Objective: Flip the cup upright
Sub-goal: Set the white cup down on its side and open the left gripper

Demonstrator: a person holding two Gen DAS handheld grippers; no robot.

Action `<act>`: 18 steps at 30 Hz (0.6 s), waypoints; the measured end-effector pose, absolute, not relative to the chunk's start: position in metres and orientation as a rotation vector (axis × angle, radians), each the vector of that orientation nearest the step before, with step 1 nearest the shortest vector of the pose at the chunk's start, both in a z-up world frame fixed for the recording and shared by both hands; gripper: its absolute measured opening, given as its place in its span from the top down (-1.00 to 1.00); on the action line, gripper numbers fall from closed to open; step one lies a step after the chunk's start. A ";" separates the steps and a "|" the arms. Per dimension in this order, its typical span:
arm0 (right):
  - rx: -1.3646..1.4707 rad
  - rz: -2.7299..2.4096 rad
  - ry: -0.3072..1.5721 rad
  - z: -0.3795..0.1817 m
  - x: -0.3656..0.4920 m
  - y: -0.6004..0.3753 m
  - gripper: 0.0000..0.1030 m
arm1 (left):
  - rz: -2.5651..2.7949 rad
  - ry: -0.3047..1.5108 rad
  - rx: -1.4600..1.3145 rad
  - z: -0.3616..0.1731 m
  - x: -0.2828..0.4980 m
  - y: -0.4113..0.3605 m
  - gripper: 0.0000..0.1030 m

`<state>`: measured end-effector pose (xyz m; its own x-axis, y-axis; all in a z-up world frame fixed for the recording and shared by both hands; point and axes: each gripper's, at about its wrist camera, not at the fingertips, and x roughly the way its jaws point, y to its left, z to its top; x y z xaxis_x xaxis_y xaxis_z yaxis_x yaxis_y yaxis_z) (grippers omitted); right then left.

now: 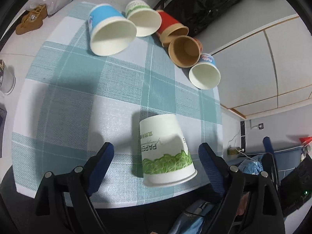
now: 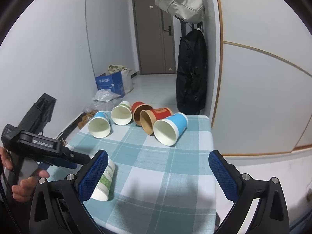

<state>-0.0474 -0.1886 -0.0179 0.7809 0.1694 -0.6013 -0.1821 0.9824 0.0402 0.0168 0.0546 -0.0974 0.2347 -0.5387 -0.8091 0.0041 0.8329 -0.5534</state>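
A white paper cup with a green leaf band [image 1: 165,148] stands on the checked tablecloth [image 1: 78,97] near its front edge, between the fingers of my open left gripper [image 1: 156,154], not touched. In the right wrist view the same cup [image 2: 105,179] shows partly behind my right gripper's left finger. My right gripper [image 2: 158,172] is open and empty above the cloth. Several cups lie on their sides at the far edge: a blue one [image 1: 109,31], a white-green one [image 1: 142,17], a red one [image 1: 171,27], a brown one [image 1: 185,50], and a small blue one [image 1: 204,74].
A black backpack [image 1: 200,5] sits beyond the table. A black coat [image 2: 191,72] hangs by the wall on the right. Bags and a blue box [image 2: 111,83] lie on the floor behind the table. The person's hand [image 2: 23,185] holds the left gripper's body.
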 end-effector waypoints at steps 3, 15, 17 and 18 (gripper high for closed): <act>-0.006 0.200 0.652 -0.018 -0.049 -0.189 -1.00 | -0.401 1.211 -0.464 -0.080 0.007 0.058 -0.66; 0.032 0.274 0.648 -0.014 -0.055 -0.184 -1.00 | -0.138 0.635 -0.190 0.002 -0.055 0.055 -0.66; 0.035 0.282 0.642 -0.013 -0.056 -0.184 -1.00 | -0.112 0.615 -0.186 0.003 -0.060 0.056 -0.66; 0.034 0.282 0.637 -0.013 -0.056 -0.184 -1.00 | -0.104 0.614 -0.184 0.002 -0.063 0.057 -0.66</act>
